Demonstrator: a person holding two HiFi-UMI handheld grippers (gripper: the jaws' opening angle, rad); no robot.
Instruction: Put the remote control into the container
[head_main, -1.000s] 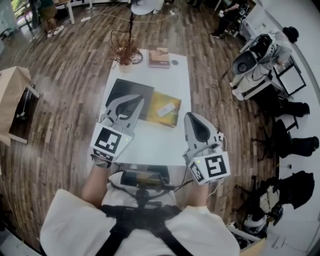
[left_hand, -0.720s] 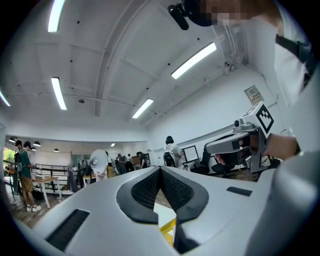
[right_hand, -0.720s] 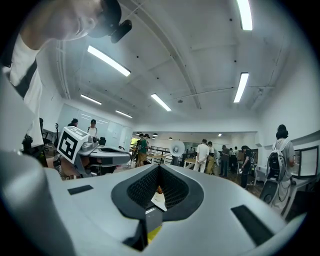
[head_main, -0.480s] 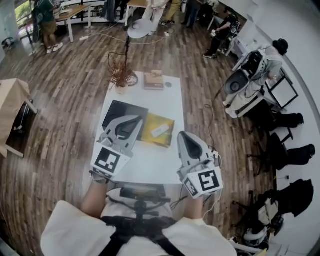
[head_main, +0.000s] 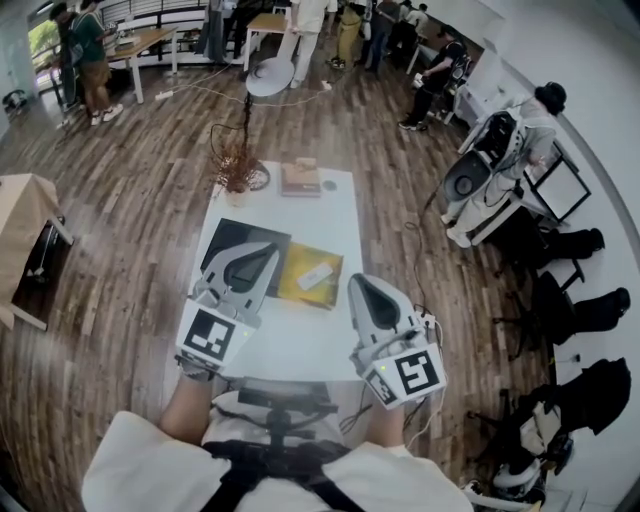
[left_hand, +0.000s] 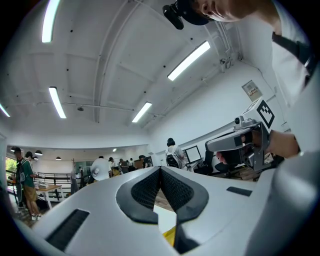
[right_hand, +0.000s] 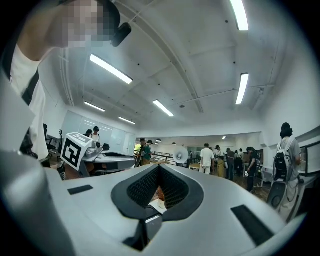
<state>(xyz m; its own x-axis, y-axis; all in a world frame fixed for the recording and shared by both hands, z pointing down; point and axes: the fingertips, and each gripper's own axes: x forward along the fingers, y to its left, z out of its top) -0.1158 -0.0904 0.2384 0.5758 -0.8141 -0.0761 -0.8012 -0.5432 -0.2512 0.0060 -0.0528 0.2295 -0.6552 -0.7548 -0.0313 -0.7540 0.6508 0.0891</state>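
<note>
A white remote control lies on a flat yellow pad in the middle of the white table. A black tray-like container sits just left of the pad. My left gripper hovers over the black container's near right part, jaws shut and empty. My right gripper hangs just right of the yellow pad, also shut with nothing in it. In the left gripper view the closed tips point level into the room; a sliver of yellow shows below. The right gripper view shows its closed tips the same way.
At the table's far end stand a book, a small dark round item and a vase of dry twigs. A dark device sits at the near edge. Chairs and bags crowd the right; people stand far back.
The head view has tilted up, so table and grippers sit lower in frame. Both grippers stay shut and keep roughly the same places over the table.
</note>
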